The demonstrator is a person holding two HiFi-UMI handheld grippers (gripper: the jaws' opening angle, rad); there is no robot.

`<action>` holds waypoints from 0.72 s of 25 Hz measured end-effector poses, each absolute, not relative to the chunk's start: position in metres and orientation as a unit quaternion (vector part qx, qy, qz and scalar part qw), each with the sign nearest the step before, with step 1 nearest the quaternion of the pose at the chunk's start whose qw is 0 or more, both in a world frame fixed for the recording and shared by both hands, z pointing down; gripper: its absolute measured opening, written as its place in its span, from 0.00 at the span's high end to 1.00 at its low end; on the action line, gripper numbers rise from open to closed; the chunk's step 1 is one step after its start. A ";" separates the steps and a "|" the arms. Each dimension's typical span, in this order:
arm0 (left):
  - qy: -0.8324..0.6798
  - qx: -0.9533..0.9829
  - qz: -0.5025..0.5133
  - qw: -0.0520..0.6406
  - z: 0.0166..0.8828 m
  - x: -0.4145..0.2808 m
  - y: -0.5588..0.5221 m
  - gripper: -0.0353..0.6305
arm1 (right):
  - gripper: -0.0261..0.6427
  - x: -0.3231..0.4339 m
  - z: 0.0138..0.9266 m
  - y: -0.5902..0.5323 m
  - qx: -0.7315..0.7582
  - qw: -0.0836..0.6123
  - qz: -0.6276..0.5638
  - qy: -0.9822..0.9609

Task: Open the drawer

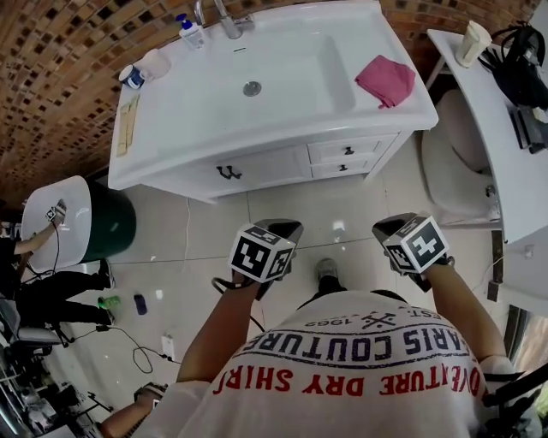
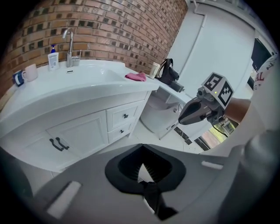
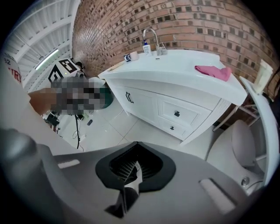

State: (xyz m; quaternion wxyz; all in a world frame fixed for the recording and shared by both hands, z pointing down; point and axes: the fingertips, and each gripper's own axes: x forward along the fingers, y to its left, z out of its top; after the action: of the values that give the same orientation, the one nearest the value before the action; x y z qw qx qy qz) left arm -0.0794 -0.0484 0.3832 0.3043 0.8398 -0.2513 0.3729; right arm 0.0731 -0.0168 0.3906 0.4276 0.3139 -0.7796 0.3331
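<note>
A white vanity (image 1: 214, 145) stands ahead, with two small drawers at its right end, one above the other. Both the upper drawer (image 1: 347, 150) (image 2: 125, 116) (image 3: 176, 113) and the lower drawer (image 1: 342, 168) (image 2: 122, 129) (image 3: 172, 128) are closed, and each has a dark knob. My left gripper (image 1: 287, 227) (image 2: 144, 173) hangs over the tiled floor, well short of the cabinet, jaws together and empty. My right gripper (image 1: 390, 229) (image 3: 131, 173) is level with it on the right, also shut on nothing.
A double cabinet door (image 1: 228, 172) sits left of the drawers. A pink cloth (image 1: 385, 79), soap bottle (image 1: 192, 32), faucet (image 1: 229, 19) and mug (image 1: 133, 76) are on the counter. A toilet (image 1: 458, 162) stands to the right, a green bin (image 1: 107, 222) to the left. A person (image 1: 34, 282) sits far left.
</note>
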 end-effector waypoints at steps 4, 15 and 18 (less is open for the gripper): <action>-0.240 0.838 0.375 0.316 0.400 -0.079 -0.067 0.95 | 0.95 0.075 0.404 -0.033 0.319 0.430 0.348 -0.769; -0.230 0.830 0.382 0.334 0.422 -0.057 -0.077 0.95 | 0.95 0.088 0.429 -0.058 0.311 0.427 0.369 -0.765; -0.231 0.830 0.372 0.345 0.425 -0.055 -0.077 0.95 | 0.95 0.089 0.440 -0.069 0.313 0.424 0.366 -0.767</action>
State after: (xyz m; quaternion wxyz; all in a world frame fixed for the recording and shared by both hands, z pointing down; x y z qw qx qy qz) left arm -0.0550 -0.0772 0.4253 0.3451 0.8301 -0.2312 0.3720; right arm 0.0889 -0.0690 0.4403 0.4241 0.3125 -0.7669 0.3665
